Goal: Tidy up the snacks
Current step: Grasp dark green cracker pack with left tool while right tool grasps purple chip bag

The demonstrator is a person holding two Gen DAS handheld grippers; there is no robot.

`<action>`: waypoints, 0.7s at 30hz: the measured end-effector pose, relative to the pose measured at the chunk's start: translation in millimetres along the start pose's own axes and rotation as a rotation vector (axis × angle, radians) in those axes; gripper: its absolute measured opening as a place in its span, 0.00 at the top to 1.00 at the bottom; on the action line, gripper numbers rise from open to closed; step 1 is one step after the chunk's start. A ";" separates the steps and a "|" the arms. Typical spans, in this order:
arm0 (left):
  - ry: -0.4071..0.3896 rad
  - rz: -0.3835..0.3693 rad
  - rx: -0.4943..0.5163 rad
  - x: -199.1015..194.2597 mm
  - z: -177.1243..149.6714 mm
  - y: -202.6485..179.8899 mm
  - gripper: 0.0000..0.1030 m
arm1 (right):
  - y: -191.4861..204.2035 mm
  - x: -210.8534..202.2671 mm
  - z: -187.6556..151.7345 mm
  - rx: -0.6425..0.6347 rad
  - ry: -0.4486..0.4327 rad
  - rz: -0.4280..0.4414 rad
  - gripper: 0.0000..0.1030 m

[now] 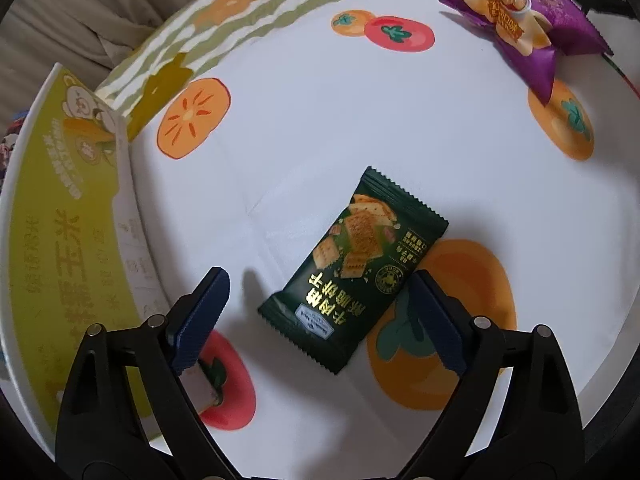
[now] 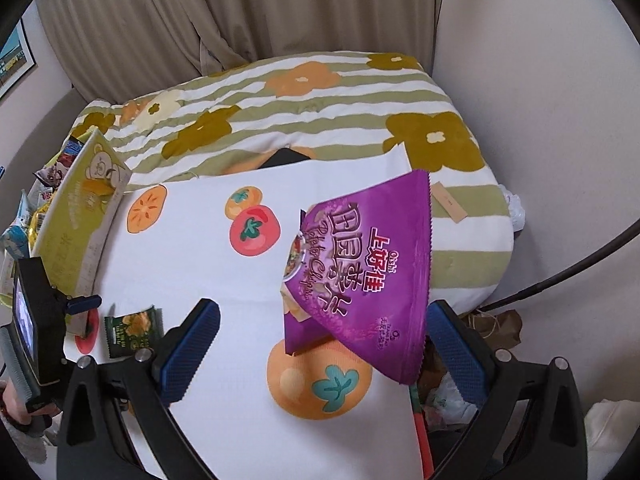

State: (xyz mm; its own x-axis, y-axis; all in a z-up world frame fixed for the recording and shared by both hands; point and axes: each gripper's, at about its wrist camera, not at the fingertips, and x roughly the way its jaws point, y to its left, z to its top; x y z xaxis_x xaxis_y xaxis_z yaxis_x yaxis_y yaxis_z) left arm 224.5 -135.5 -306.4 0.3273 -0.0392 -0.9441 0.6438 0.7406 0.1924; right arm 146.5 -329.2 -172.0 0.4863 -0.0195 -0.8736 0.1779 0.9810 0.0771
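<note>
Left gripper spread wide around dark green cracker packet, pads not touching; right gripper unclenched around purple potato chip bag, beside packet.

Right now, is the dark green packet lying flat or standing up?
Lying flat: the dark green packet shows its whole printed face on the fruit-print cloth.

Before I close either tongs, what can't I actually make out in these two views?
- Green cracker packet: contact with the left tongs is unclear; right view too small.
- Box: contents hidden by its wall.
- Purple chip bag: underside hidden by itself.
- Snack pile: cut off at the right view's left edge.
</note>
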 end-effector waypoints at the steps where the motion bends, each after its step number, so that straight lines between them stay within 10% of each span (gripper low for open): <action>1: -0.006 -0.009 0.000 0.3 1.2 0.9 0.12 | -0.8 1.4 -0.2 0.001 0.002 0.004 0.00; 21: 0.009 -0.169 -0.027 -1.2 7.8 -4.0 0.54 | -1.4 28.4 11.1 -0.050 -0.020 -0.067 0.00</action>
State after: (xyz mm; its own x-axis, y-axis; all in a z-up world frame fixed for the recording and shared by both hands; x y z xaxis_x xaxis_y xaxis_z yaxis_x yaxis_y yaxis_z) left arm 226.9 -143.6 -304.0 0.2096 -0.1586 -0.9648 0.6699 0.7421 0.0235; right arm 169.6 -333.3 -191.6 0.4920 -0.0886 -0.8661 0.1681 0.9858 -0.0054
